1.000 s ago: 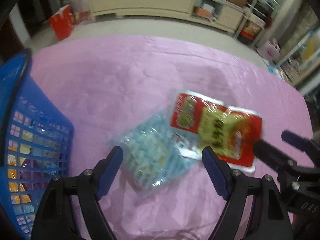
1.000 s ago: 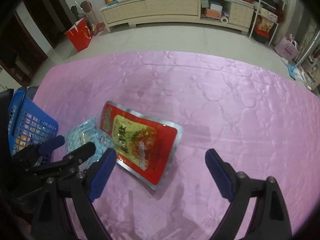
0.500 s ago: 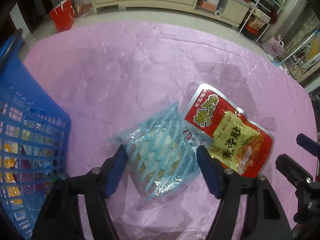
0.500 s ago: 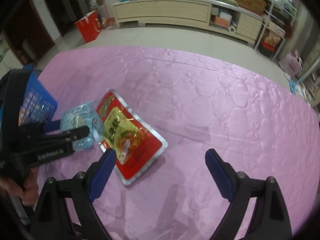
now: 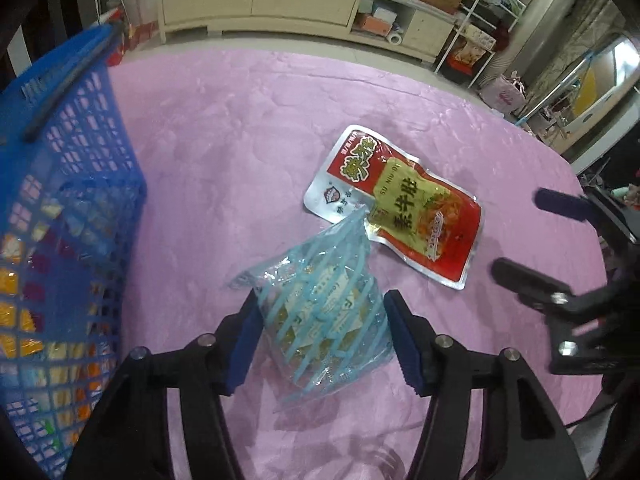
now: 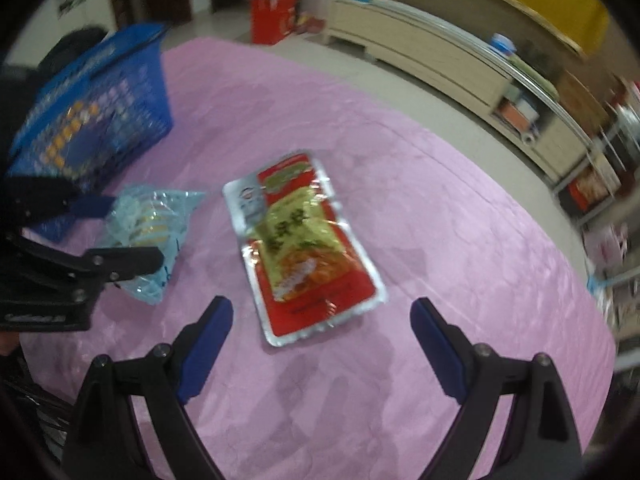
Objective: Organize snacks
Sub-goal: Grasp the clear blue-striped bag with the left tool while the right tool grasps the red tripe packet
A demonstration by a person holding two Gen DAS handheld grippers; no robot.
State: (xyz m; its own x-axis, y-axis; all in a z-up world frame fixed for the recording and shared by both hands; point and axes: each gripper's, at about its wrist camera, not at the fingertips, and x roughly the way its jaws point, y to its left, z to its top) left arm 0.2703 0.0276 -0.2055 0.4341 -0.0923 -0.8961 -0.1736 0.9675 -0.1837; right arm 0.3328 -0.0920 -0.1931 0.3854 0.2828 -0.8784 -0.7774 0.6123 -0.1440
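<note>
The left claw (image 5: pixel 318 334) is set astride the blue-striped clear snack bag (image 5: pixel 320 312), its blue pads (image 5: pixel 402 344) lying against or just beside the bag's two flanks; whether pressure is already applied cannot be told, so the grip is to be judged as closing rather than secured. The bag lies on the pink-covered table (image 5: pixel 240 140), directly between the fingers, with its far corner overlapping the near edge of the red foil snack pouch (image 5: pixel 400 208), which lies ahead and to the right of the left claw. The blue mesh basket (image 5: pixel 60 200), already holding packets, stands to the left of that claw. The right claw (image 6: pixel 322 344) is spread wide and holds nothing; the red pouch lies just ahead of it, between the lines of its fingers. For a sound pick, the bag should be pinched across its filled middle, not its loose film edge, and lifted straight up before being carried left, so that the pouch beneath its corner is not dragged along. Crinkled film is likely to slip, so closure should be firm.
</note>
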